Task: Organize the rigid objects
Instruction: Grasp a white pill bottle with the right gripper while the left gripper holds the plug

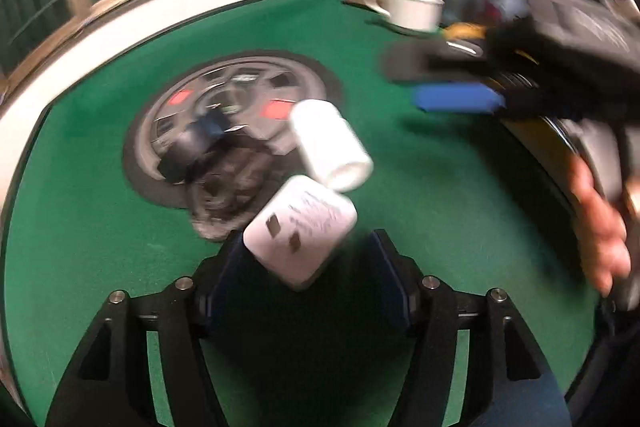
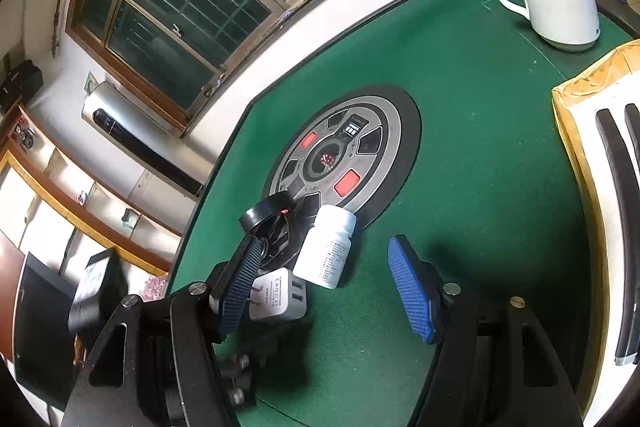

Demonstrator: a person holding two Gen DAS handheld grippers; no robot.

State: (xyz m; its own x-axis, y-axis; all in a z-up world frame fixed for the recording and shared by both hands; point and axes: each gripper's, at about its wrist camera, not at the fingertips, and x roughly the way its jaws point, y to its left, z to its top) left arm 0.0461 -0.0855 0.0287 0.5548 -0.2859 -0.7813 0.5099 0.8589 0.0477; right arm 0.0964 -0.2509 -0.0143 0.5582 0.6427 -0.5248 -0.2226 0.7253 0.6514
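Charger (image 1: pixel 300 231): white plug, lower centre, loose between left claw (image 1: pixel 308 259) pads, claw open
Bottle (image 1: pixel 330 145): lying just above it
Right claw (image 2: pixel 324 291): open, nothing gripped
Counter (image 2: pixel 480 147): green felt

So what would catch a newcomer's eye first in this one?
Probably the white cluster on the green table: a white bottle lying beside a white USB charger, at the edge of the round grey centre panel with red buttons. The white mug stands alone at the far corner.
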